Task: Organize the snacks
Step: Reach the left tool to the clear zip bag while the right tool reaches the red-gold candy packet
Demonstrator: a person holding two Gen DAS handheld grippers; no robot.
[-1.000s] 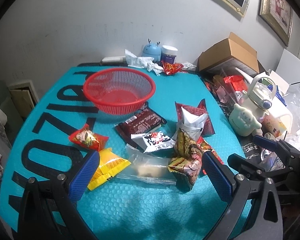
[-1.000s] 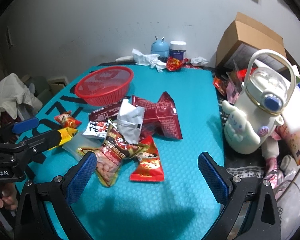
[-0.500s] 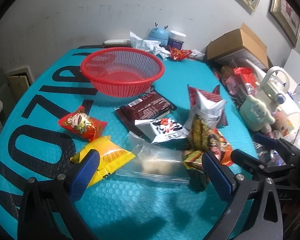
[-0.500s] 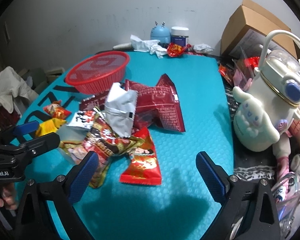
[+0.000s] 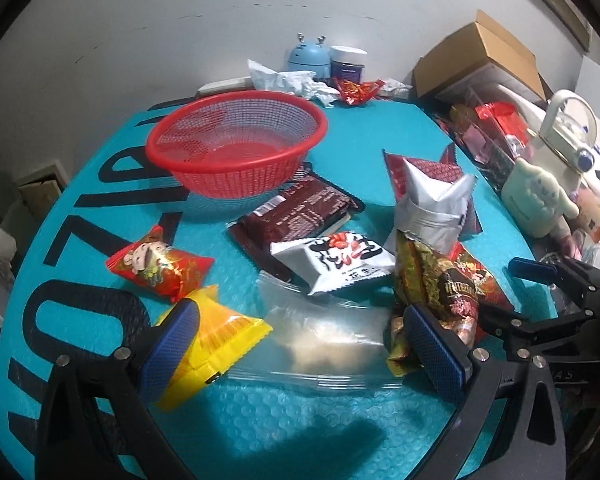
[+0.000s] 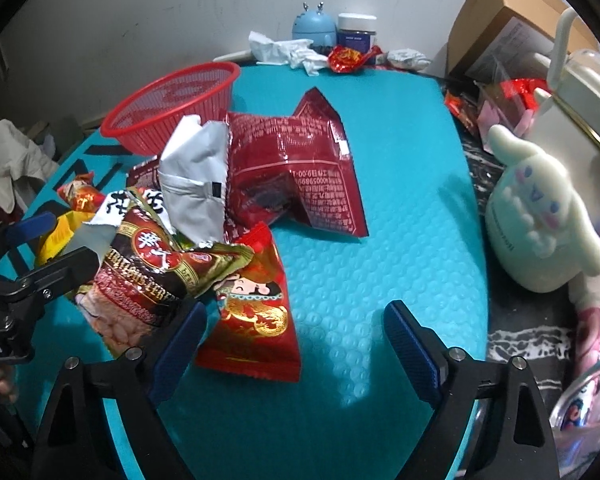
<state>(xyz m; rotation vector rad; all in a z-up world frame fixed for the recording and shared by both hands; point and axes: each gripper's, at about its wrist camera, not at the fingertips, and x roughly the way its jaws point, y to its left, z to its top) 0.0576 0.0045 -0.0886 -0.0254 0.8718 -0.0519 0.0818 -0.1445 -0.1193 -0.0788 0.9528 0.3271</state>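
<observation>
Snack packets lie piled on a teal mat [image 5: 340, 432]. A red mesh basket [image 5: 236, 144] stands empty behind them. My left gripper [image 5: 300, 340] is open low over a clear bag [image 5: 324, 332]; its left finger overlaps a yellow packet [image 5: 224, 332]. A red cartoon packet [image 5: 160, 264], a dark brown packet [image 5: 296, 212], a white packet [image 5: 332, 260] and a silver bag [image 5: 428, 208] lie ahead. My right gripper [image 6: 296, 340] hangs with its jaws closing, wide apart, over a flat red packet [image 6: 256, 312]; the pads do not touch it. A peanut packet [image 6: 148, 280] lies at its left finger.
A large dark red bag [image 6: 292, 160] lies mid-mat. A white character kettle [image 6: 540, 216], a cardboard box [image 6: 500, 20] and loose clutter crowd the right edge. A blue gadget [image 6: 314, 26], a jar [image 6: 356, 32] and crumpled tissue [image 6: 284, 50] line the back wall.
Both grippers have sunk toward the pile, which now looks larger in each view. The right jaws have narrowed a little. No packet has been taken hold of.
</observation>
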